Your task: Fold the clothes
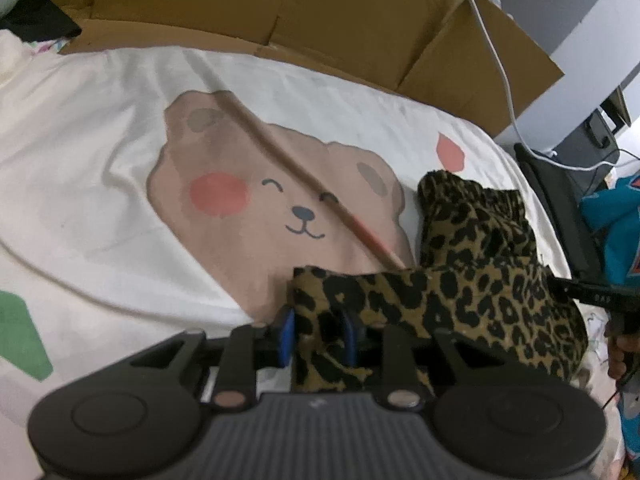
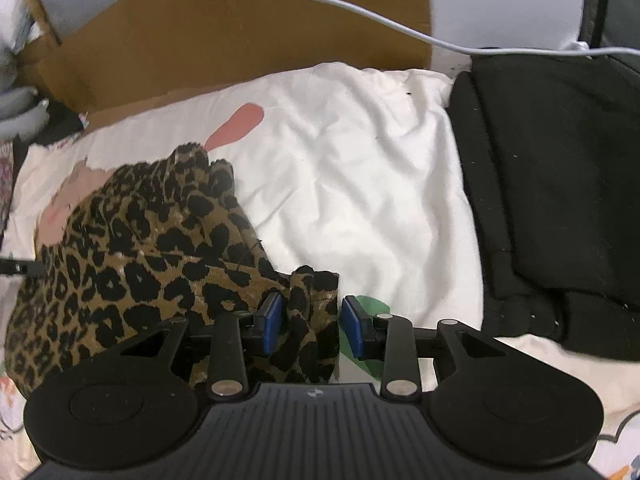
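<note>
Both sets of jaws stand partly open with leopard cloth loose between the blue pads: on the left gripper (image 1: pixel 318 338) the gap is narrow and a corner of the garment (image 1: pixel 460 304) sits in it, the far pad half buried, so I cannot say it is quite free; on the right gripper (image 2: pixel 311 326) the gap is wider, and the cloth leans on the left pad while the right one stands clear of it. That reads to me as the let-go at the end of a fold, the near edge just laid down. The leopard-print garment (image 2: pixel 132 264) lies in a thick, rumpled bundle on the white bedcover (image 1: pixel 100 168), beside the printed bear face, with brown cardboard (image 1: pixel 240 4) behind the bed and a black cloth (image 2: pixel 560 184) off to the right. Its long axis seems to run from the two grippers away toward the cardboard, one narrow end poking up at the far side. Next, I'd judge, both grippers must back off without dragging the corners, then take hold again to flatten or fold it once more.
</note>
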